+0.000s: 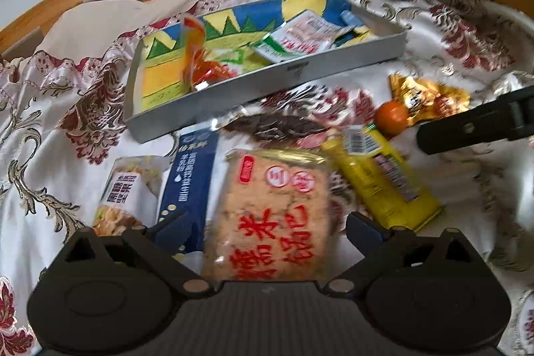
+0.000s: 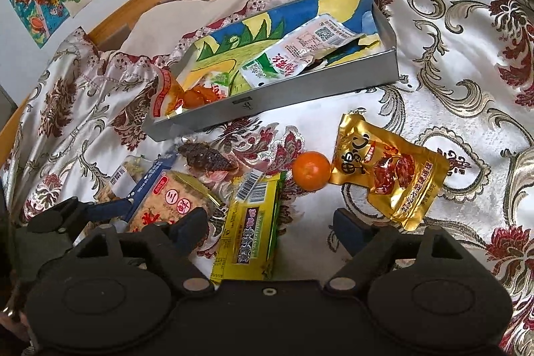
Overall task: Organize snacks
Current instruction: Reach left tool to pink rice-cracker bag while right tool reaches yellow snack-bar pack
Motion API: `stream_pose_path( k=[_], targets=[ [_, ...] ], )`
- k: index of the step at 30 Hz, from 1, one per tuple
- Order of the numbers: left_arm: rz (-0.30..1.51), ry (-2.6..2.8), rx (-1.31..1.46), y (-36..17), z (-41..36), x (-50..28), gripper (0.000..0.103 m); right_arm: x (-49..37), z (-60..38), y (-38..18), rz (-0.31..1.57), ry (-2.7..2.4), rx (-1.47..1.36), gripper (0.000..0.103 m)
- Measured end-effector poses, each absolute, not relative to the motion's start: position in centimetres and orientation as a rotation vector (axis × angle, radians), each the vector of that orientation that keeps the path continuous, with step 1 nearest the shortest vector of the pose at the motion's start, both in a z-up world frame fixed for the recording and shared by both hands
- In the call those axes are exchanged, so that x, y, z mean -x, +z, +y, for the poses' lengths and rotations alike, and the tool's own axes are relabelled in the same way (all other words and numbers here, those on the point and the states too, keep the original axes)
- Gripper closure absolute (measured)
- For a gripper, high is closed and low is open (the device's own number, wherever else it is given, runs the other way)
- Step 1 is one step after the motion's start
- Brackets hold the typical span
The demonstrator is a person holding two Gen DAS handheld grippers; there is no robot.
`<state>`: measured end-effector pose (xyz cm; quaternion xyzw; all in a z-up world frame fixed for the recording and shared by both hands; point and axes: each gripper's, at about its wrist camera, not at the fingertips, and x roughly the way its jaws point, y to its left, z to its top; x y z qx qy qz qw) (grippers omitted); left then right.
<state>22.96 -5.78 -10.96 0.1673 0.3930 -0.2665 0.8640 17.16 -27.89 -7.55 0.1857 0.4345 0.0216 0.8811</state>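
Two spread-fingered grippers, left gripper (image 1: 267, 227) over a crinkly, seemingly rice-cracker packet (image 1: 267, 216), right gripper (image 2: 267, 231) over a glossy yellow wrapper (image 2: 248, 229).

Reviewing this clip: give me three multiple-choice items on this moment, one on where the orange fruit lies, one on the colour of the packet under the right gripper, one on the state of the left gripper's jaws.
1. Where does the orange fruit lie?
A. Inside the grey tray
B. On the bedspread beside the gold packet
C. Between the left gripper's fingers

2. What colour is the packet that lies under the right gripper?
A. Yellow with green edges
B. Plain white
C. Dark blue

3. How do the jaws of the left gripper stand?
A. Shut tight on nothing
C. Clamped on the orange fruit
B. Open, astride the rice-cracker packet

Answers: 1 B, the fruit sits on the bedspread, touching the gold packet, outside the grey tray. 2 A, the yellow packet shows green edges. 3 B, the fingers stand apart on either side of the rice-cracker packet, without pressing it.
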Motion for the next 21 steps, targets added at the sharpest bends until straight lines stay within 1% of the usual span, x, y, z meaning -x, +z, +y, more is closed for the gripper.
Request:
stream_pose_path(
  k=[3, 9, 16, 18, 19, 21],
  targets=[
    [0.812, -0.561, -0.372, -11.1, -5.6, -22.8, 0.004, -17.2, -27.3, -7.7, 0.93, 0.045, -0.357, 0.018],
    [0.781, -0.555, -0.475, -11.0, -6.9, -21.9, 0.015, -17.3, -26.0, -8.2, 0.981, 0.019, -0.229, 0.018],
    [0.79, -0.604, -0.546, -12.0, -7.5, -21.3, 0.016, -17.2, -26.4, -8.2, 0.984, 0.009, -0.239, 0.019],
    [0.817, -0.61, -0.511, -11.9, -7.2, -21.6, 0.02, -17.2, -26.4, -8.2, 0.981, 0.015, -0.238, 0.019],
    [0.828, -0.6, -0.486, -11.7, -6.9, -21.9, 0.026, -17.1, -26.3, -8.2, 0.98, 0.019, -0.24, 0.019],
    [0.851, -0.599, -0.439, -11.4, -6.4, -22.5, 0.028, -17.1, -26.3, -8.3, 0.981, 0.026, -0.244, 0.019]
  ],
)
